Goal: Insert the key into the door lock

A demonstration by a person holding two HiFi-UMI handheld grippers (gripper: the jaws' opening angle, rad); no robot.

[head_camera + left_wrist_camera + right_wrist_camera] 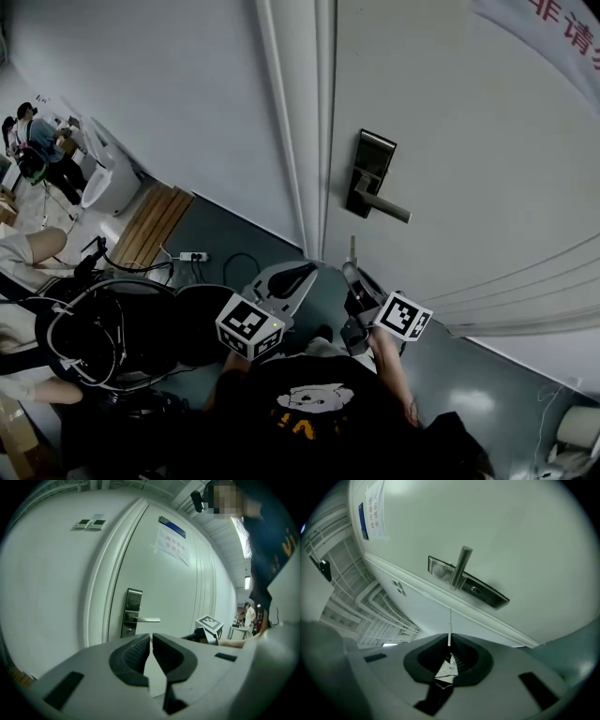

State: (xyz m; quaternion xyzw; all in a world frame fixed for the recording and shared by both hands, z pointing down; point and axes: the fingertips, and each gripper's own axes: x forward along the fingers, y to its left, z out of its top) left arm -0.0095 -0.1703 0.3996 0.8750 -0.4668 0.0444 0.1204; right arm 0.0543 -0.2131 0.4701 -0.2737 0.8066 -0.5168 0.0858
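1. Right gripper (450, 639) is clamping the key (450, 620) between shut jaws, and the thin blade is poking up at the centre of the frame.
2. Left gripper (151, 637) is resting closed on nothing, low in its frame.
3. Door lock (487, 596) is sitting above the blade, well apart from it, with its keyhole (474, 590) just right of the lever handle (460, 566).
4. Likely risk: the blade is aiming left of the keyhole, so its tip may strike the plate and twist in the narrow grip.

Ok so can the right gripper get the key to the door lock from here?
Probably yes. The right gripper is shut on the key, whose blade points roughly at the lock, with only open air between. The handle juts out beside the keyhole, so it may need steering around.
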